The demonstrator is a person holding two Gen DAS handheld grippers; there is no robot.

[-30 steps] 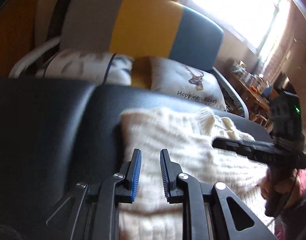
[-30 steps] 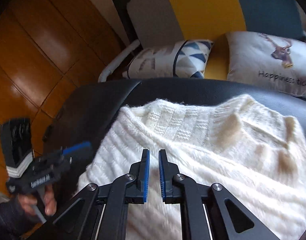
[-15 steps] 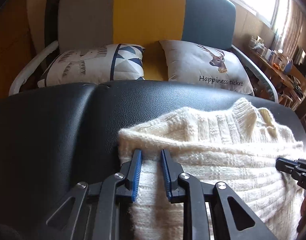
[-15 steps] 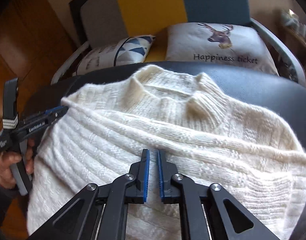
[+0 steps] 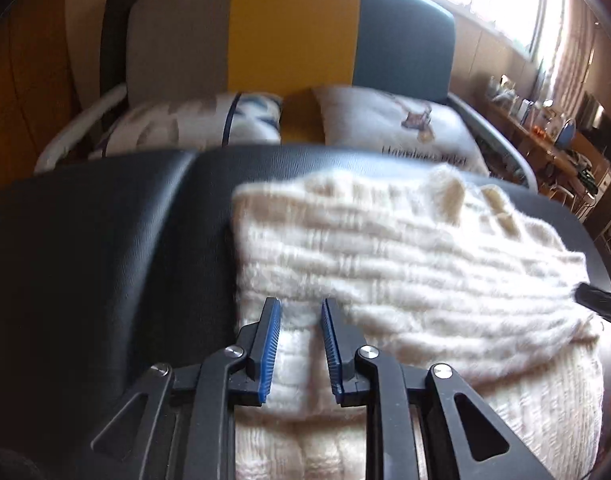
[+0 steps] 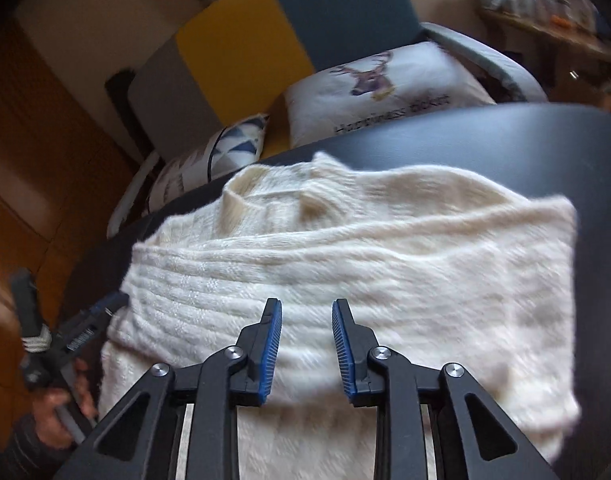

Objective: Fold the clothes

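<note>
Black padded surface (image 5: 105,248) w/ cream knit sweater (image 5: 405,248) on it.
Sweater lies folded over itself, collar toward the far edge, right of the seam in the padding; bare black surface to its left.

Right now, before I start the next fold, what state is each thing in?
Cream knitted sweater: lying on the black padded surface, one fold laid across it, collar towards the sofa.
Left gripper: open, over the sweater's near edge, holding nothing.
Right gripper: open, over the folded layer, holding nothing.
Deer-print cushion: resting on the sofa.
</note>
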